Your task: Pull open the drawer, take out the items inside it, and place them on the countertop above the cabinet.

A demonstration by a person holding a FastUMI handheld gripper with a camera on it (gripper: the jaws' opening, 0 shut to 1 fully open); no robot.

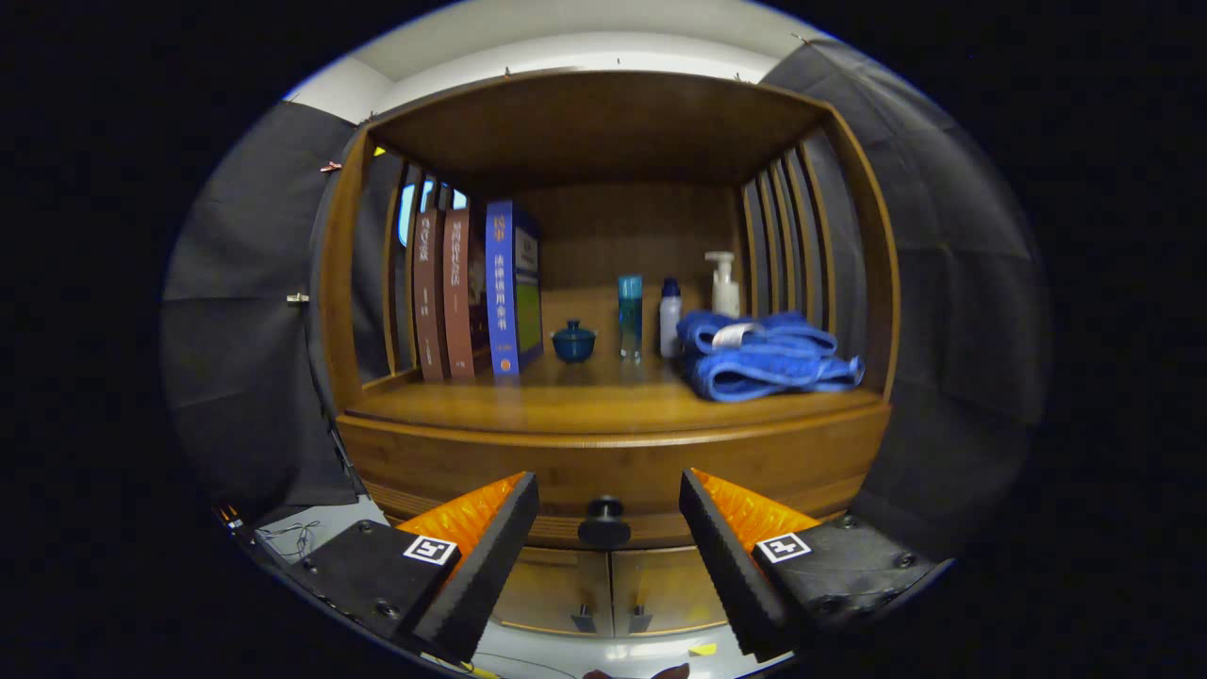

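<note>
A wooden cabinet stands ahead of me, its drawer front (613, 467) closed under the countertop (585, 401). The drawer's dark round knob (603, 521) sits between my two fingers, a little beyond their tips. My gripper (609, 505) is open, fingers wide apart, touching nothing. What lies inside the drawer is hidden.
On the countertop stand three books (471, 292) at the left, a small blue lidded cup (573, 341), a teal bottle (630, 316), a white bottle (669, 318), a pump bottle (724, 283) and folded blue towels (764, 354) at the right. Two lower doors (613, 589) sit beneath the drawer.
</note>
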